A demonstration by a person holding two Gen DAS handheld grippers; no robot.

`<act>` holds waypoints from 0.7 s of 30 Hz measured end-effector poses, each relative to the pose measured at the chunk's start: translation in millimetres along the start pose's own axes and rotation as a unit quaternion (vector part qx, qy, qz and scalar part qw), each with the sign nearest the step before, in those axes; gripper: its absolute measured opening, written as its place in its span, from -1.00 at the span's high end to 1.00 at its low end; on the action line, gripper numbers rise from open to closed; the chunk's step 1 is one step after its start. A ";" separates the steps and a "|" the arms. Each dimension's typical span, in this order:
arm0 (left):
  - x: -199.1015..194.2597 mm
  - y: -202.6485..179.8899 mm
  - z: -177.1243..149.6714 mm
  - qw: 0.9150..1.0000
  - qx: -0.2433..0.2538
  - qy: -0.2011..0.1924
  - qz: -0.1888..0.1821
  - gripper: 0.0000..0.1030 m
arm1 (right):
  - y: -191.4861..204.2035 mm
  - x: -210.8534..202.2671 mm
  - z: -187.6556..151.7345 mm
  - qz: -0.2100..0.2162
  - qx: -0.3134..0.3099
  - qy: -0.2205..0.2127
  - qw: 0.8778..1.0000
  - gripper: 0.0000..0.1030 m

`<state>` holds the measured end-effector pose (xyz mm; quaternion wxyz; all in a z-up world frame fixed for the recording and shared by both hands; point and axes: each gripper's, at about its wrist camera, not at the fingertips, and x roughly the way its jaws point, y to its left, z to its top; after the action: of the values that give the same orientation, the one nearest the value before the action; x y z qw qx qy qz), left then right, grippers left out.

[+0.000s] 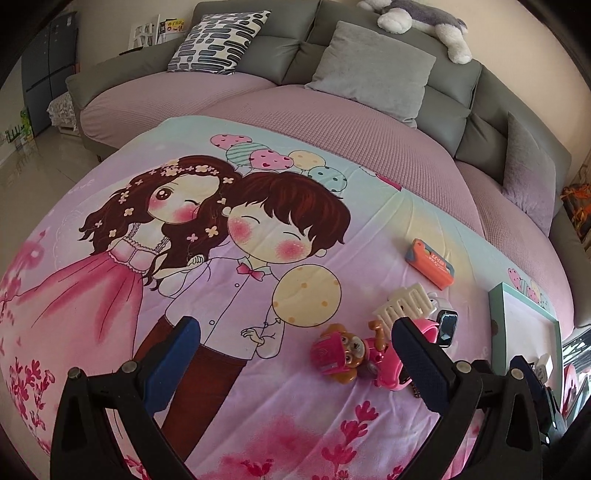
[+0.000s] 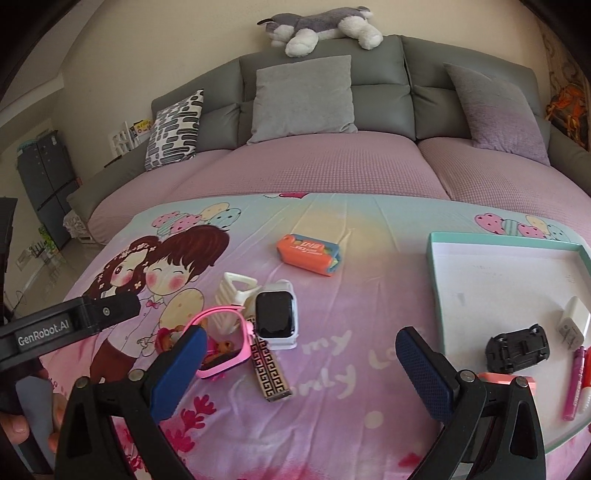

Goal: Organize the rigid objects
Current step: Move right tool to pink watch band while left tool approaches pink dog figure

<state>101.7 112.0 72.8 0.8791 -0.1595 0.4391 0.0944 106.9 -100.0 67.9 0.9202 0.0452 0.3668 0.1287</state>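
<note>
On the cartoon-print blanket (image 2: 332, 369) lies a cluster of small items: a white smartwatch with a black screen (image 2: 275, 314), a pink watch (image 2: 225, 339), a white hair clip (image 2: 232, 291), a patterned bar (image 2: 269, 373) and an orange box (image 2: 308, 253). A pink toy pup (image 1: 343, 354) lies just left of my left gripper's right finger. My left gripper (image 1: 295, 325) is open and holds nothing. My right gripper (image 2: 300, 336) is open too, just short of the smartwatch. The teal-rimmed tray (image 2: 434, 280) at the right holds a black toy car (image 2: 517, 349), a white plug (image 2: 572, 321) and a pink marker (image 2: 574, 380).
A grey sofa (image 2: 380, 85) with cushions and a pink cover backs the blanket. A plush dog (image 2: 321, 27) lies on its top. The left gripper's body (image 2: 74, 321) and a hand (image 2: 22, 424) show at the lower left of the right wrist view. Tiled floor (image 1: 33, 173) lies to the left.
</note>
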 end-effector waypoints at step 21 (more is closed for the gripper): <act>43.9 30.8 -5.3 0.995 -0.061 0.065 -0.050 -1.00 | 46.6 53.3 -15.9 0.023 -0.028 0.049 0.998 -0.77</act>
<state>114.6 140.0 28.5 0.8412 -0.2403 0.4799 0.0665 123.7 -40.9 29.2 0.8989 0.0210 0.4064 0.1622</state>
